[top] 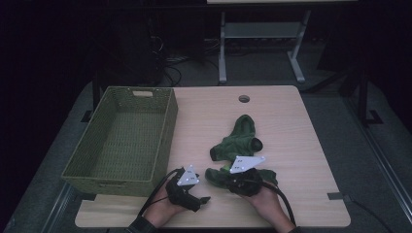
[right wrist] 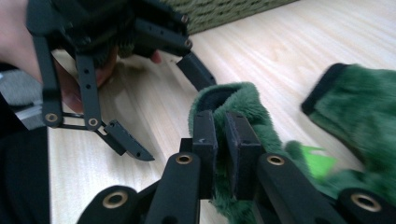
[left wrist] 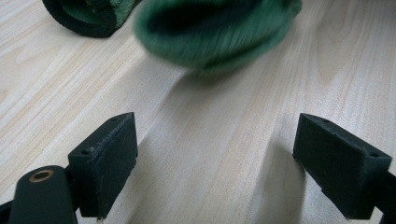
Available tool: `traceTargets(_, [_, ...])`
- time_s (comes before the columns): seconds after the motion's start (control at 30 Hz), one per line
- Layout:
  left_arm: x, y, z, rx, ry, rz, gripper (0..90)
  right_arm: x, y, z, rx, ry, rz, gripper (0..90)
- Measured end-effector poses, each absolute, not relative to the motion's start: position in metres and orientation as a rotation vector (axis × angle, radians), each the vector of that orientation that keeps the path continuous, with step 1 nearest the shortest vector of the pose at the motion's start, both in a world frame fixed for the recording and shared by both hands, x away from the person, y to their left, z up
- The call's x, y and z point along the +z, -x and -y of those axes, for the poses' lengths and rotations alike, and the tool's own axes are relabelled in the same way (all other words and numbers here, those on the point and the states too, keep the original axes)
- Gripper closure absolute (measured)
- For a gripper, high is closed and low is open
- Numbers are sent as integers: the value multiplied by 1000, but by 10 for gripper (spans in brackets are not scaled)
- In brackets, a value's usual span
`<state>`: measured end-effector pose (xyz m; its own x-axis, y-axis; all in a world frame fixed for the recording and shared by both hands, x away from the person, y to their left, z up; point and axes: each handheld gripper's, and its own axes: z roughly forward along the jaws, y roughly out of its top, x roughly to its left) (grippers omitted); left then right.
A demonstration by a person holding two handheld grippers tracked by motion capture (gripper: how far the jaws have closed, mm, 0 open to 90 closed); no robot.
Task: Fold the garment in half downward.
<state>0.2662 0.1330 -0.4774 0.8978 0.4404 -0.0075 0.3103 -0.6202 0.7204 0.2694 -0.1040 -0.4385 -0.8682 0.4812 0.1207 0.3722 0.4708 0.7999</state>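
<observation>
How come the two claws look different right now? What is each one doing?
The right claw is pinched shut on the fuzzy green garment, while the left claw stands wide open with bare table between its jaws. The right claw sits on the garment; the left claw waits beside it, nearer the woven basket. Both are black, and a hand holds each.

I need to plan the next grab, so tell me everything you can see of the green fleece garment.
The green fleece garment is soft, plush dark green fabric with black-trimmed openings and a bright green tag. It lies crumpled on the wooden table, right of the woven basket. The right gripper is shut on a fold at its near edge; the left gripper stands open just short of it.
</observation>
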Motion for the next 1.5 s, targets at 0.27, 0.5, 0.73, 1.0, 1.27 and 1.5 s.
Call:
traceTargets(0.27, [-477,-266,-133,221,-2287,-532,131,-429,-267,140,1394,-831,-2497,824])
traceTargets(0.5, [-478,-266,-133,218,-2286,-534,132,-430,-266,165,1388,-927,-2448,812])
traceTargets(0.73, [-477,-266,-133,219,-2287,-534,132,-437,-261,187,1319,-1003,-2425,844])
traceTargets(1.0, [-477,-266,-133,221,-2286,-533,133,-435,-259,190,1332,-1004,-2417,843])
traceTargets(1.27, [-477,-264,-136,211,-2290,-520,133,-430,-262,157,1364,-898,-2485,806])
traceTargets(1.5, [-477,-259,-138,212,-2291,-505,133,-432,-265,114,1358,-795,-2574,797])
